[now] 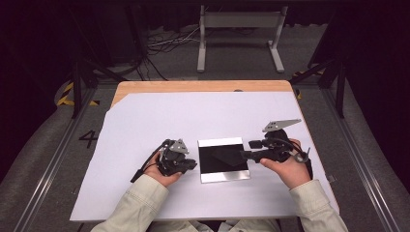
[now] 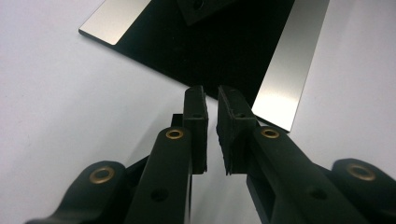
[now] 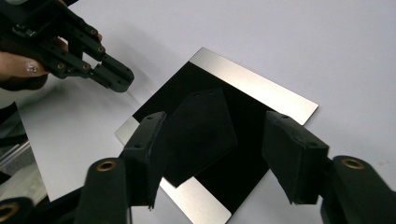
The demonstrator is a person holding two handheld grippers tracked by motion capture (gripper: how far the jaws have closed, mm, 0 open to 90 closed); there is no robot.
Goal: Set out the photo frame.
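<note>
A square plate [image 1: 225, 177] with a black middle and silver strips on its near and far edges lies flat on the white sheet. A flat black piece [image 3: 201, 130] with angled corners rests on the plate's black middle [image 1: 227, 155]. My right gripper [image 3: 217, 123] is open, one jaw on each side of that piece, and the pads do not press on it; in the high view it [image 1: 246, 149] reaches in from the plate's right edge. My left gripper [image 2: 212, 100] has a narrow gap between its pads with nothing in it. It [image 1: 193, 165] sits just left of the plate [image 2: 285, 70].
The white sheet [image 1: 145, 121] covers most of a wooden table [image 1: 193, 86]. Bare sheet stretches to the far side and the left. On the floor beyond the table stand a grey metal frame [image 1: 239, 21] and some cables [image 1: 164, 43].
</note>
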